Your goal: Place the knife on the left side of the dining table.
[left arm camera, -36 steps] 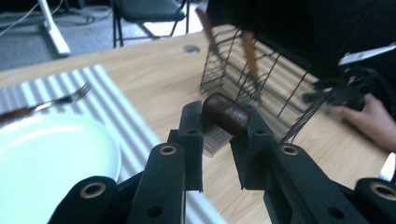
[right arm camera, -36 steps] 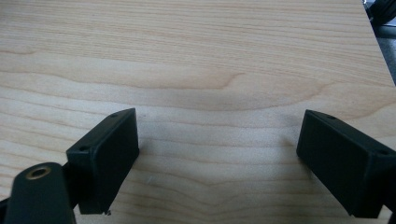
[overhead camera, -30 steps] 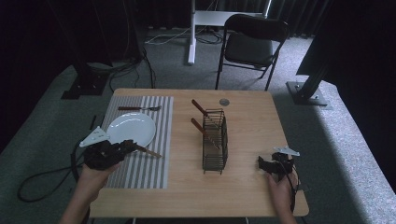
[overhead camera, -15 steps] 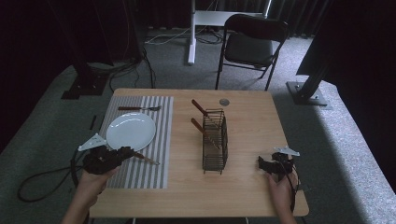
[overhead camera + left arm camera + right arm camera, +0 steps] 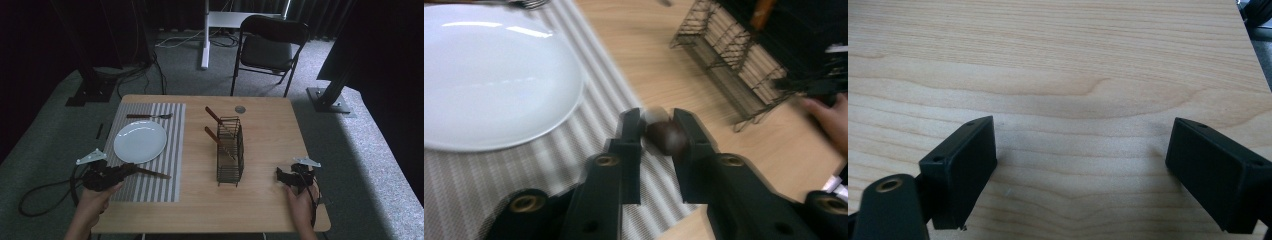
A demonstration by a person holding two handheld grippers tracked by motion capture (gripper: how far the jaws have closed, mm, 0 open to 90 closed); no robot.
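Note:
My left gripper (image 5: 128, 170) (image 5: 656, 119) is shut on the brown handle (image 5: 665, 138) of a knife (image 5: 153, 174), low over the striped placemat (image 5: 165, 150) near its front edge. The knife's blade points right, toward the table's middle. A white plate (image 5: 140, 141) (image 5: 489, 75) lies on the placemat just beyond that gripper. My right gripper (image 5: 281, 175) (image 5: 1083, 150) stands open over bare wood at the front right of the table, with nothing between its jaws.
A black wire rack (image 5: 231, 150) (image 5: 734, 65) stands mid-table with two brown-handled utensils (image 5: 214, 116) leaning out of it. A fork (image 5: 149, 116) lies at the placemat's far end. A small grey disc (image 5: 240, 108) sits near the far edge. A chair (image 5: 267, 47) stands beyond the table.
My left gripper has drawn back toward the table's front-left with the knife still in it. The right gripper has stayed put.

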